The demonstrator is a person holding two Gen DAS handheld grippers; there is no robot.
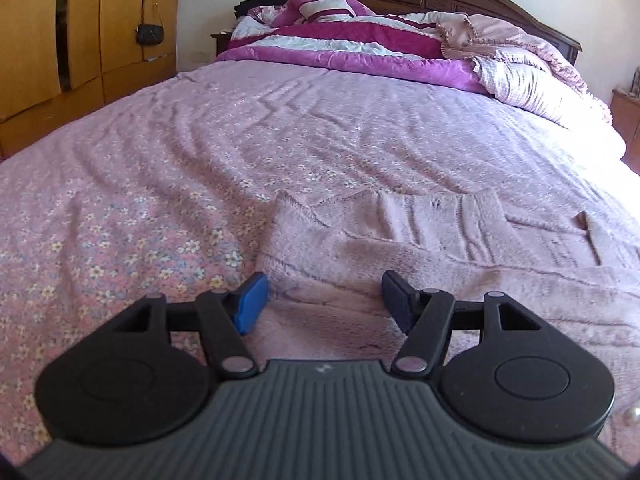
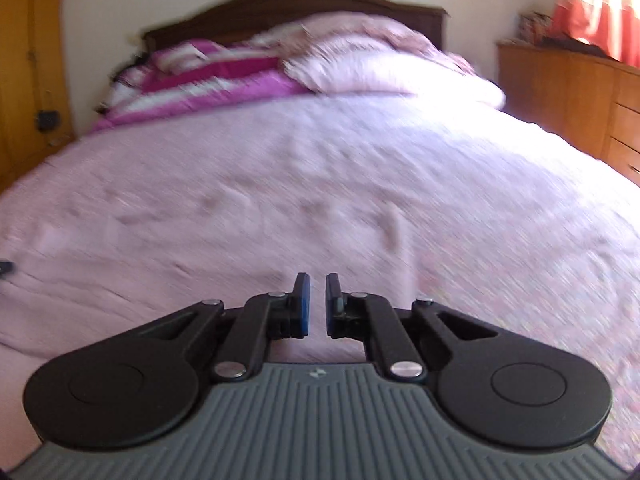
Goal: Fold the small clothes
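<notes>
The fuzzy pale-pink knitted sweater (image 1: 420, 240) lies flat on the bed, lower right of the left view. The left claw (image 1: 324, 300) gapes over its edge; the right claw (image 2: 316, 306), clenched empty, may snag only bedsheet.

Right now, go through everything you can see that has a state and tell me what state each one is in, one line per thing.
left gripper: open, over the sweater's near edge, nothing pinched.
right gripper: shut, nothing visible between the pads.
pink knit sweater: lying spread flat on the bed, not yet folded.
floral bedsheet: spread over the bed, wrinkled.
magenta striped quilt: bunched up at the headboard end.
wardrobe door: ajar, dark gap showing.
</notes>
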